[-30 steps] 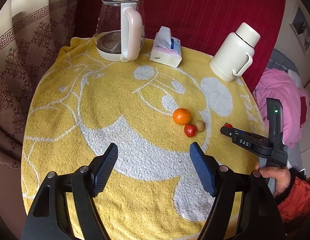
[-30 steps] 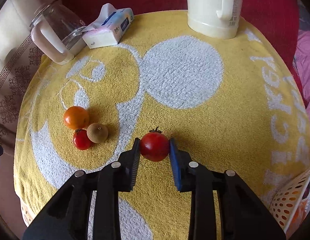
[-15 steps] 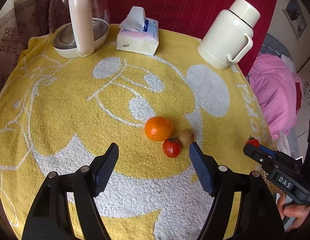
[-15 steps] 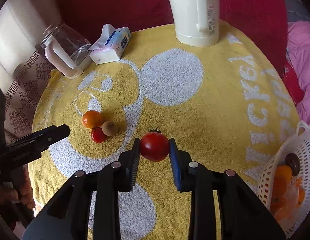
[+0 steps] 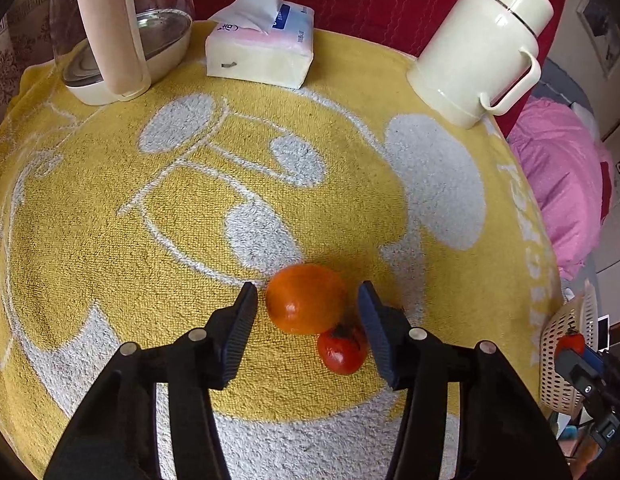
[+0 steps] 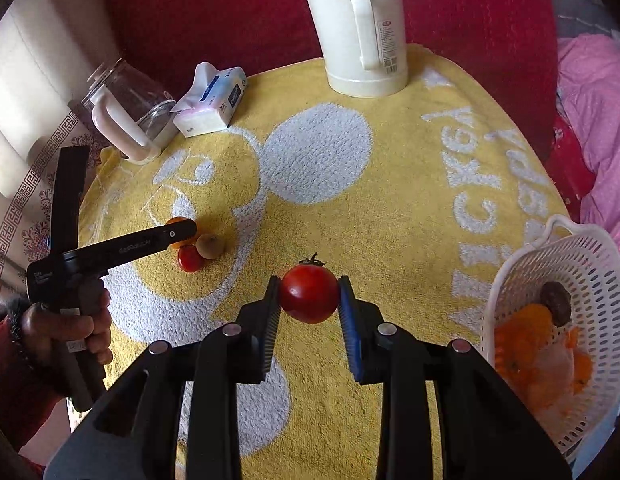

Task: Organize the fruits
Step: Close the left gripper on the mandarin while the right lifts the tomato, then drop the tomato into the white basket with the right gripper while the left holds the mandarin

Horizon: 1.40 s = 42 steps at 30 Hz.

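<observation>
Now, far left of the right wrist view, a hand grips the left gripper, which points down at the fruit cluster on the yellow terry towel. Its jaws are closing, ribbed pads either side of the orange but not yet pressing it; daylight shows on both flanks. That orange is round and smooth, no real long axis. Touching it at lower right sits a small red tomato, glossy, dark calyx turned up toward the orange. A brown, dull, roundish fruit crowds beside them, tight against the right finger's path.

Behind stand a glass kettle with a pink handle, a soft tissue pack and a cream thermos jug, all well apart from the fruit.

Moving right: the right gripper pinches a bigger tomato firmly between its pads, clear of the towel, green stem pointing up and away from the camera. Far right, a white perforated plastic basket holds orange pieces and one dark round fruit.
</observation>
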Each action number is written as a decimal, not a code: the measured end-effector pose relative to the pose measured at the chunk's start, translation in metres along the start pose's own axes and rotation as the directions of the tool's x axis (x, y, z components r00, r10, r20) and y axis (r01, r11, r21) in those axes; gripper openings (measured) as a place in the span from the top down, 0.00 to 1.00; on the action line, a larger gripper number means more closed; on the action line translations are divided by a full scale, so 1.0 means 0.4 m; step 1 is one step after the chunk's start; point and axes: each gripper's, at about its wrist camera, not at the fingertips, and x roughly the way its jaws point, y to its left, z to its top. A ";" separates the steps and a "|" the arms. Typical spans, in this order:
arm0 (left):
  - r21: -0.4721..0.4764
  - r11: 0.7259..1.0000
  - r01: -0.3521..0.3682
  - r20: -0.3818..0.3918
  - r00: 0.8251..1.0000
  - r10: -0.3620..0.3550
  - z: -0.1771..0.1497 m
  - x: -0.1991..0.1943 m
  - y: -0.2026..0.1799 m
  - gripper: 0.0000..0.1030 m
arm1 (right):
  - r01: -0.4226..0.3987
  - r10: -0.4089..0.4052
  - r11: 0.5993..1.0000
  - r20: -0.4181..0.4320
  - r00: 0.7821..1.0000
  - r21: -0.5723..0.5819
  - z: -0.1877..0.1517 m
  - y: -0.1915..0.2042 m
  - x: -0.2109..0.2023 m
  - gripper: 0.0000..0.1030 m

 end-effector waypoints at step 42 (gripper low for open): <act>-0.041 0.999 0.000 0.185 0.983 0.007 -0.183 -0.318 -0.240 0.59 | -0.026 0.008 0.994 0.172 0.985 0.103 -0.059 -0.341 -0.341 0.72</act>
